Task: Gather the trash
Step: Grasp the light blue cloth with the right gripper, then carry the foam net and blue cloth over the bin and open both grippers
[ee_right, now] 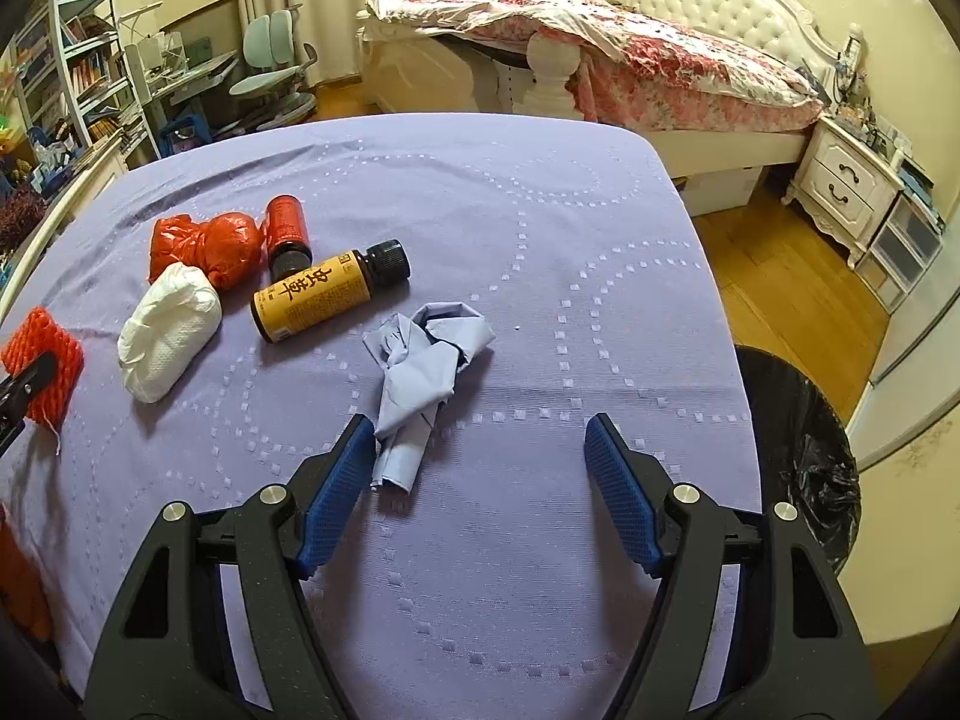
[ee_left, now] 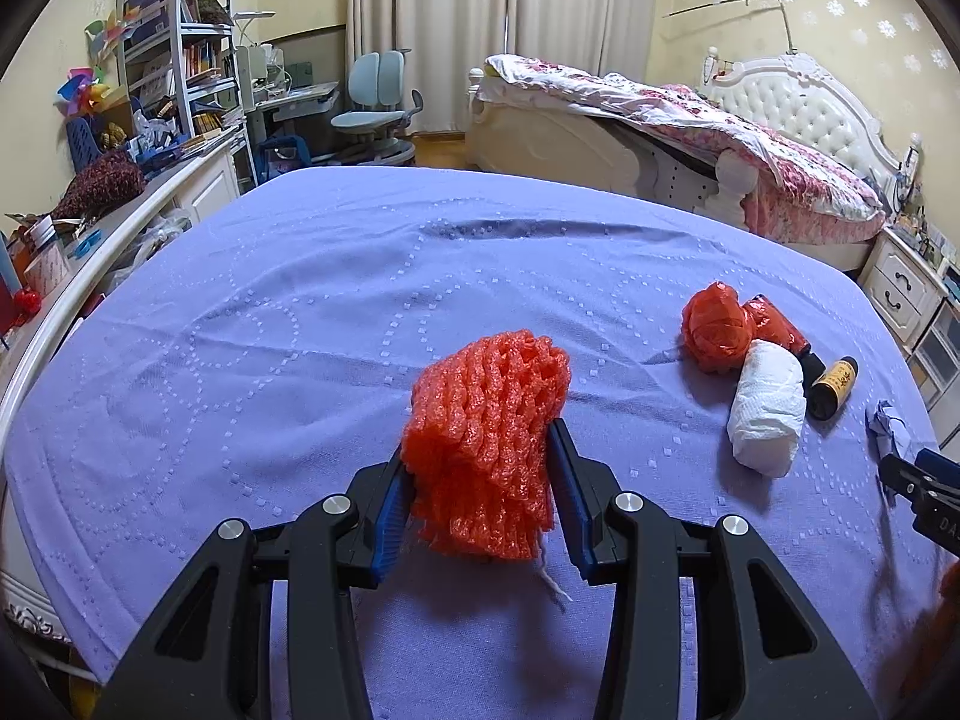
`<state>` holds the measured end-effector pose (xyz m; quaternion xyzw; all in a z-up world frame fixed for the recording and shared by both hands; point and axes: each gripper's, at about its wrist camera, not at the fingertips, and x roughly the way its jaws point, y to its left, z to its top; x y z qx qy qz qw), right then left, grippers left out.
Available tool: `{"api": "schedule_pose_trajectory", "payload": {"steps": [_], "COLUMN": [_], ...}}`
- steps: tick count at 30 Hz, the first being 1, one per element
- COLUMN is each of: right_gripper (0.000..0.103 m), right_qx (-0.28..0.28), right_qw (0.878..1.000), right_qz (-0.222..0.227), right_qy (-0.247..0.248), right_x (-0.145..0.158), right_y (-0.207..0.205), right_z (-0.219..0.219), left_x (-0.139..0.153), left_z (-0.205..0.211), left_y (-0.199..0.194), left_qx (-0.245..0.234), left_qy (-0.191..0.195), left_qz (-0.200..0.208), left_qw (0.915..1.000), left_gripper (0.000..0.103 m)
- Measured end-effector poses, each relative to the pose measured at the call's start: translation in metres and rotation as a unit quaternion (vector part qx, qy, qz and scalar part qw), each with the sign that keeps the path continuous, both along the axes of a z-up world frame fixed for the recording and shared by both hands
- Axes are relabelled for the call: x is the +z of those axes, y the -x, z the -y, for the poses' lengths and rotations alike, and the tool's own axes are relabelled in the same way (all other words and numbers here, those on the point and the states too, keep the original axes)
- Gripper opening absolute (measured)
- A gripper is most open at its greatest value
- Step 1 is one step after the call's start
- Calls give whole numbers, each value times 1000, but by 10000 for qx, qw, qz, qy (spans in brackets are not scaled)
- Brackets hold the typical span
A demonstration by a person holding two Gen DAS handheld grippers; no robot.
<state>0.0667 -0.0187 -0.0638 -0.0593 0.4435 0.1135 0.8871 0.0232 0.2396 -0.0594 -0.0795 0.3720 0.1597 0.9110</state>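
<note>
My left gripper (ee_left: 480, 450) is shut on an orange foam net (ee_left: 486, 414), held just above the purple tablecloth (ee_left: 300, 300); the net also shows at the left edge of the right wrist view (ee_right: 45, 354). My right gripper (ee_right: 480, 429) stands open over the cloth. A crumpled blue-grey wad (ee_right: 420, 360) lies in front of it, its near end just inside the left finger (ee_right: 339, 474), with no pad pressing on it. Further left lie a yellow bottle (ee_right: 324, 294), a red bottle (ee_right: 287, 231), a red plastic bag ball (ee_right: 210, 246) and a white tissue wad (ee_right: 168, 339).
A bin lined with a black bag (ee_right: 798, 450) stands on the floor beside the table's right edge. A bed (ee_right: 660, 60) and nightstand (ee_right: 840, 186) are behind, shelves (ee_left: 180, 60) and a desk chair (ee_left: 372, 102) at the far left.
</note>
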Motion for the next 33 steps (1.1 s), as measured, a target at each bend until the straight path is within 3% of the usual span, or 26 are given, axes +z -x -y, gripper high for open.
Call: {"api": "schedule_pose_trajectory", "payload": {"steps": [6, 9, 14, 25, 33], "right_gripper": [64, 53, 27, 26, 26], "right_qx": [23, 1, 72, 89, 70], "right_qw": [9997, 9997, 9997, 9991, 9985], "right_qz": [-27, -6, 26, 65, 170], "right_qy": [-262, -261, -242, -397, -519], "right_x": [2, 2, 2, 4, 9], "right_y": [-10, -11, -7, 6, 23], "right_z": [-6, -10, -10, 3, 24], "left_x": [-2, -3, -3, 2, 17], "left_z": [-1, -1, 0, 4, 28], "left_y": [-1, -1, -1, 15, 30], "left_qx": [-11, -17, -28, -80, -322], "left_qy": [13, 20, 76, 386, 520], "left_qz": [-11, -11, 20, 100, 254], "left_qw": [10000, 10000, 10000, 9992, 9978], "left_gripper": [43, 43, 43, 42, 42]}}
